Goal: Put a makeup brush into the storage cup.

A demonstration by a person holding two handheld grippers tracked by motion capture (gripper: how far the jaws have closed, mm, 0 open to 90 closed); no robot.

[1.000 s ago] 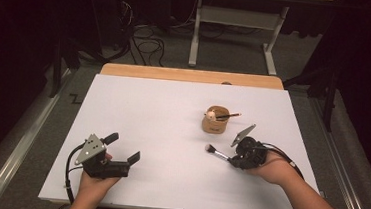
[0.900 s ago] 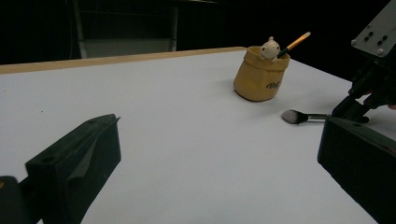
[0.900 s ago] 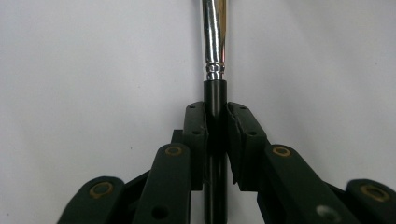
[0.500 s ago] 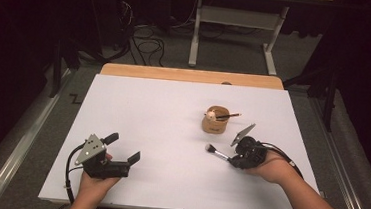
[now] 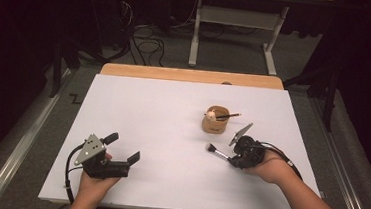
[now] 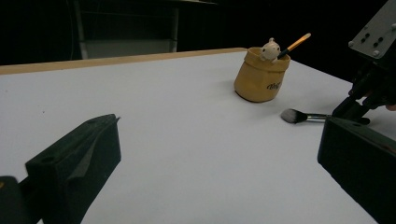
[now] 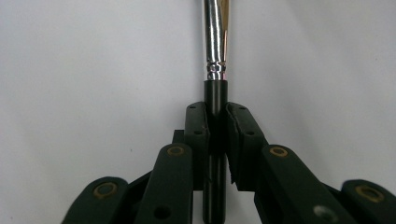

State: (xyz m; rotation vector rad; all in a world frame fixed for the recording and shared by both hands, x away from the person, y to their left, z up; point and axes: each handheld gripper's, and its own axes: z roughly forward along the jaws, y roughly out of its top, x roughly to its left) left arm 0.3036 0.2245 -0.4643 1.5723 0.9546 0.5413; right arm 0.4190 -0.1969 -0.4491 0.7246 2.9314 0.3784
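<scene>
My right gripper [image 5: 233, 157] is at the right of the white table [image 5: 163, 113], shut on the black handle of a makeup brush [image 5: 218, 152]. The brush's dark bristle head points left, low over the tabletop. In the right gripper view both pads clamp the brush handle [image 7: 215, 93], and its silver ferrule runs up out of frame. A tan pot [image 5: 215, 122] with a small figure on its rim and a thin brush inside stands just behind that gripper. My left gripper [image 5: 122, 147] is open at the front left with nothing between its jaws. From the left gripper view, the pot [image 6: 259, 79] and the held brush [image 6: 299, 116] lie ahead to the right.
A wooden strip [image 5: 190, 76] edges the table's far side. Beyond it are a dark floor, cables and a white table frame [image 5: 235, 18]. Bare white surface lies between the two grippers and across the table's left half.
</scene>
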